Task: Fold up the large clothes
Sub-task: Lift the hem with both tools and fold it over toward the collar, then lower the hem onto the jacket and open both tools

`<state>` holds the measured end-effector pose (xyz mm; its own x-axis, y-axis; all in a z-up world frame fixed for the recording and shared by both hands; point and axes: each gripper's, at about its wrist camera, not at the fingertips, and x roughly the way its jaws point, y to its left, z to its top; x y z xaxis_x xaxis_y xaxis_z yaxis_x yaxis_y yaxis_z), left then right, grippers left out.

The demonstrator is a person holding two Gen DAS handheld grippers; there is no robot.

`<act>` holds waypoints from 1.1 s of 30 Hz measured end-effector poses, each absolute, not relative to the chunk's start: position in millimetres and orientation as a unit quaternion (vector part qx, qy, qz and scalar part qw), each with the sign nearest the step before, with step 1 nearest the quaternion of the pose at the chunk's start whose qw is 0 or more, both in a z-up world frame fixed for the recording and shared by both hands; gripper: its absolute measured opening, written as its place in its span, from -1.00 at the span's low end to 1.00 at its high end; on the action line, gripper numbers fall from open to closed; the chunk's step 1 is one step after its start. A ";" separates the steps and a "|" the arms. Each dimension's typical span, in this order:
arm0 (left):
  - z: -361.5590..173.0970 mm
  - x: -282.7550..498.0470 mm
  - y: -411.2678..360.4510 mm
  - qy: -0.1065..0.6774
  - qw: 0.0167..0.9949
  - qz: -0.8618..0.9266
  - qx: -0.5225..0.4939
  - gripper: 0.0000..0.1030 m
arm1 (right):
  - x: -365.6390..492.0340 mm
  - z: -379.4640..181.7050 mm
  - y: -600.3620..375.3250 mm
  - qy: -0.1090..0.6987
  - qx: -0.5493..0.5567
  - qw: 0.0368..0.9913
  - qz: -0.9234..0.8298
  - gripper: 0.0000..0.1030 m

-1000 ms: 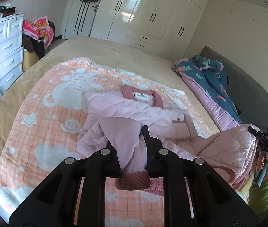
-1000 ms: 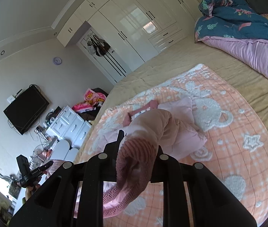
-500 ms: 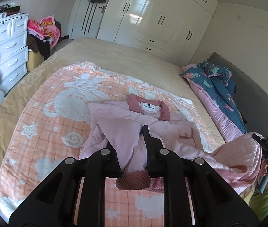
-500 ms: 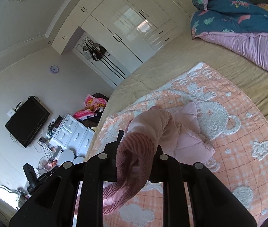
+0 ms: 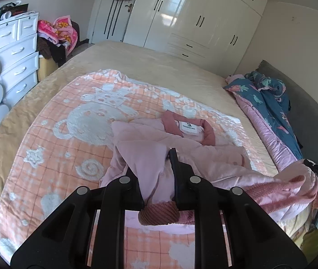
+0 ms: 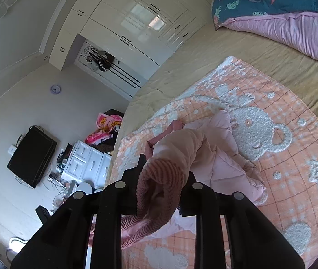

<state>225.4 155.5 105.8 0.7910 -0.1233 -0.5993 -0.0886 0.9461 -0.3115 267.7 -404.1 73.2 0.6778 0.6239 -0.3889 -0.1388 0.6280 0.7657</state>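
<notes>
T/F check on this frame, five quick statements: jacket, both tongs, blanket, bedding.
1. The left tongs are shut on a sleeve of the pale pink padded jacket. True.
2. The jacket lies on a plain blue sheet. False: it lies on an orange checked blanket with white bear motifs.
3. The right tongs have the sleeve's ribbed dusty-pink knit cuff between them. True; they have just been opening.
4. The jacket's collar is buried under its body. False: the dusty-pink collar shows, label visible.
5. The teal floral quilt covers the jacket. False: it is bunched at the bed's edge, apart.
</notes>
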 end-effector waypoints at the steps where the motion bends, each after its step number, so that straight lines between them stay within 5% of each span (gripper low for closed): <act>1: 105.4 227.1 155.7 0.323 0.932 -0.007 -0.163 -0.79 | 270.0 73.2 -404.2 0.331 0.368 0.839 0.227 -0.54; 8: 99.9 240.7 159.0 0.328 0.930 0.004 -0.166 -0.79 | 290.5 70.0 -404.5 0.335 0.399 0.820 0.239 -0.35; 15: 97.5 255.7 158.4 0.334 0.929 0.012 -0.162 -0.78 | 302.5 74.7 -405.2 0.325 0.403 0.814 0.261 0.14; 26: 95.3 276.0 154.4 0.337 0.928 0.017 -0.158 -0.78 | 304.1 82.2 -425.9 0.268 0.417 0.827 0.265 0.48; 33: 94.3 280.1 153.6 0.334 0.929 0.017 -0.159 -0.77 | 291.3 69.9 -420.4 0.262 0.354 0.862 0.250 0.78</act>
<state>280.1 153.6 94.3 0.7757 -0.0741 -0.6268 -0.1388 0.9487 -0.2840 291.3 -420.4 69.9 0.7380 0.6161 -0.2753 -0.2450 0.6248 0.7414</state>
